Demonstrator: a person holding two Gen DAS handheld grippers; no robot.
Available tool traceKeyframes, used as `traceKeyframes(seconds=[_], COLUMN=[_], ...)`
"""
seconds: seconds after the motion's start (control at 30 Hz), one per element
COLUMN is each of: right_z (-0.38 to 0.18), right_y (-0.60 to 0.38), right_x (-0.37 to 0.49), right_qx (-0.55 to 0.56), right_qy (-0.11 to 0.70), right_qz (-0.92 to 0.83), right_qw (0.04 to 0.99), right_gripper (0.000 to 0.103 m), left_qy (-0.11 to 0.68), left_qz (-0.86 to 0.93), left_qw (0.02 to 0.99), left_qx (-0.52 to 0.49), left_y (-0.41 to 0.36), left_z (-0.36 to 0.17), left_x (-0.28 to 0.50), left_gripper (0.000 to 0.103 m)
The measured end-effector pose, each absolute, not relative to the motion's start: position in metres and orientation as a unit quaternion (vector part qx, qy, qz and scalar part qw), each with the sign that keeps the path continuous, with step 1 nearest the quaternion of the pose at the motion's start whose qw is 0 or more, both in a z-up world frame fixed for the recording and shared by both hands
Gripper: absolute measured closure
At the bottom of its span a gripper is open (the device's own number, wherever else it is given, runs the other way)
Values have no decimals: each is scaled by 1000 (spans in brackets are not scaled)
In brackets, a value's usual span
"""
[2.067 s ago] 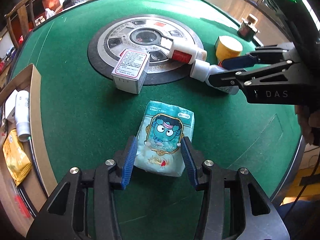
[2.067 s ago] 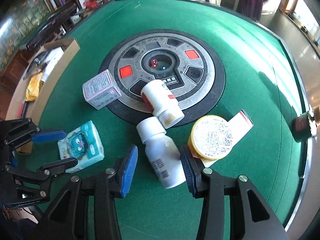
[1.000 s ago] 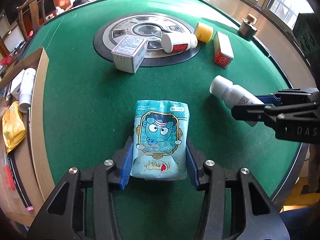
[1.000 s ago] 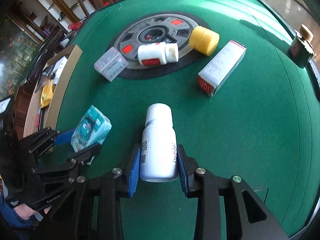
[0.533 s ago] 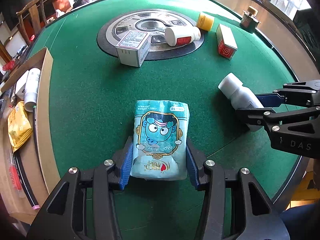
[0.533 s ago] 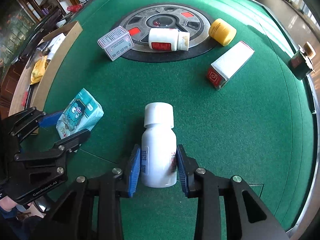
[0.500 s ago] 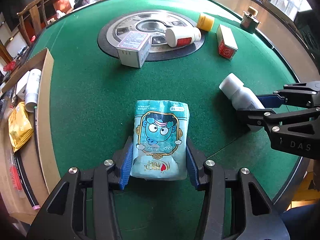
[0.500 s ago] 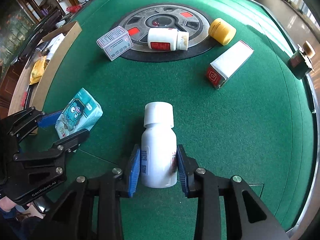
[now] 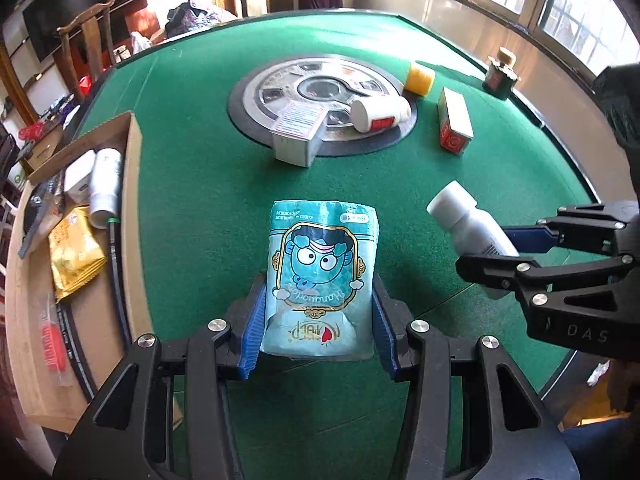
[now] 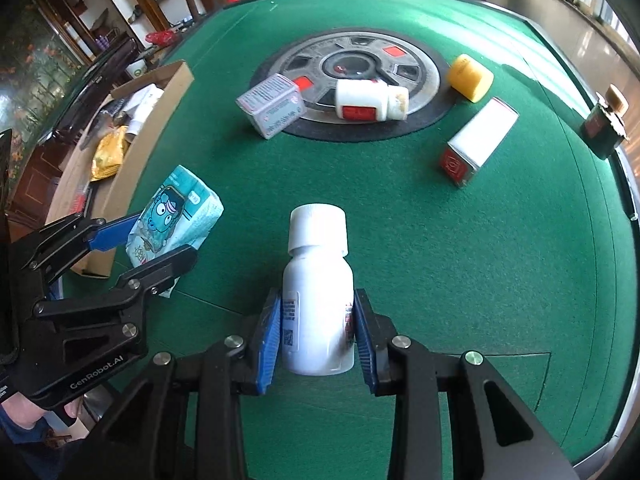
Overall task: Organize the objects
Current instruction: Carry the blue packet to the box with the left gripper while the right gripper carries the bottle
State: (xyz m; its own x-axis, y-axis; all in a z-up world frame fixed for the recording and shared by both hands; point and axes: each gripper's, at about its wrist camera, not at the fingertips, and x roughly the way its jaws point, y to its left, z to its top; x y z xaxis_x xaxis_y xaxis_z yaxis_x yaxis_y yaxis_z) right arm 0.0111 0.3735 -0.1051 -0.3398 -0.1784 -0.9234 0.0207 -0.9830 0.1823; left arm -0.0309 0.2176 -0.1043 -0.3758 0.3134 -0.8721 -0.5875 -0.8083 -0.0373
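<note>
Two grippers carry one item each above the green tabletop (image 9: 192, 168). We see the left gripper (image 9: 318, 328) at the bottom centre of the left wrist view, its blue pads pressed on the lower sides of a teal tissue pack (image 9: 322, 276) printed with a cartoon face. The right gripper (image 10: 316, 336) sits at the bottom centre of the right wrist view, clamped on the body of a white plastic bottle (image 10: 318, 292) whose cap points away from the camera.

Around them, in the right wrist view, a grey round centre panel (image 10: 352, 68) lies in the upper middle. A small pale carton (image 10: 274, 105) leans on its left edge, and a white pill bottle with a red label (image 10: 370, 101) lies on its side across the rim. A yellow jar (image 10: 470, 78) lies to the upper right, a white and red box (image 10: 480, 142) below it, and a dark green bottle (image 10: 606, 128) stands at the far right edge. An open cardboard box (image 9: 134, 152) at the left edge of the left wrist view holds a white tube (image 9: 105, 182) and a yellow packet (image 9: 74, 252).

Both grippers tilt steeply downward, side by side and apart, each visible at the edge of the other's view. Nothing lies between either gripper and the cardboard box. We glimpse a hand (image 10: 24, 414) on the left gripper's handle at the lower left of the right wrist view.
</note>
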Motion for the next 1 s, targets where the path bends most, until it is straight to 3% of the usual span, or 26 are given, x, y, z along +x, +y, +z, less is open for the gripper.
traceKeyframes(seconds=[0.47,1.0], right_z=[-68,-81], right_y=[283,127], right_x=[-13,-54], right_qx=[553,560], right_qy=[-80,-17], right_qz=[-816,-804], right_qw=[146,199], right_gripper=[69,69], left_qy=[73,46], left_qz=[854,858], left_qw=[216,136], left_qx=[-467,-493], left_y=[106,-24], left_z=[-58,-81], left_x=[-47,-96], left_gripper=[56,56])
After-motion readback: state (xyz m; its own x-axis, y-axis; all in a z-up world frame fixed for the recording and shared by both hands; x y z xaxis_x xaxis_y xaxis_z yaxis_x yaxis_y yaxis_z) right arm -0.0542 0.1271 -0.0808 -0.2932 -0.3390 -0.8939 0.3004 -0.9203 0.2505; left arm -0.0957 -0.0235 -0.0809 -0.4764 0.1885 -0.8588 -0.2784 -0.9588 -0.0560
